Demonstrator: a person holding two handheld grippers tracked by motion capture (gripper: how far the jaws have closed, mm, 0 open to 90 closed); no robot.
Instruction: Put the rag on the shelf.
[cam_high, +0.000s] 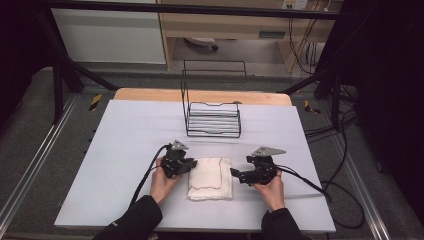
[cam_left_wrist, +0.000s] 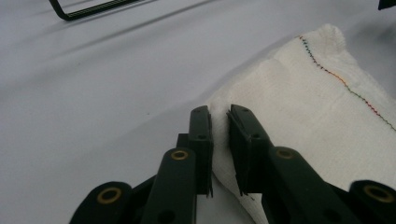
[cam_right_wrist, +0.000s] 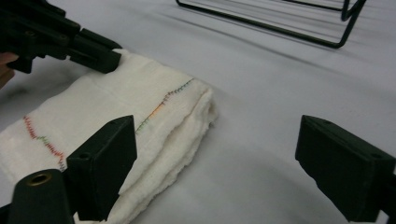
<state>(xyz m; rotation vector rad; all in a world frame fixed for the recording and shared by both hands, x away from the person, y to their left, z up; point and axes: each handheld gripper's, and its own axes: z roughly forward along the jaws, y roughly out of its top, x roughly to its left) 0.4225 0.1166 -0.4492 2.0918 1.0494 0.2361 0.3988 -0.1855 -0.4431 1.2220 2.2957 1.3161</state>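
Lying folded on the white table cover (cam_high: 125, 150) in front of the wire rack (cam_high: 212, 120), the white cloth (cam_high: 211, 178) is being pinched at its edge by the left gripper (cam_left_wrist: 219, 140); the right gripper (cam_right_wrist: 215, 172) is being held spread beside it.

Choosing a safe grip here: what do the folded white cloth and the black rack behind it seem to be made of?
The cloth looks like soft woven cotton, gauze-like and matte: fuzzy layered edges, multicoloured stitching. The rack looks like thin metal wire with a black coating: slim parallel bars and bent rod frame, though the metal itself is a guess.
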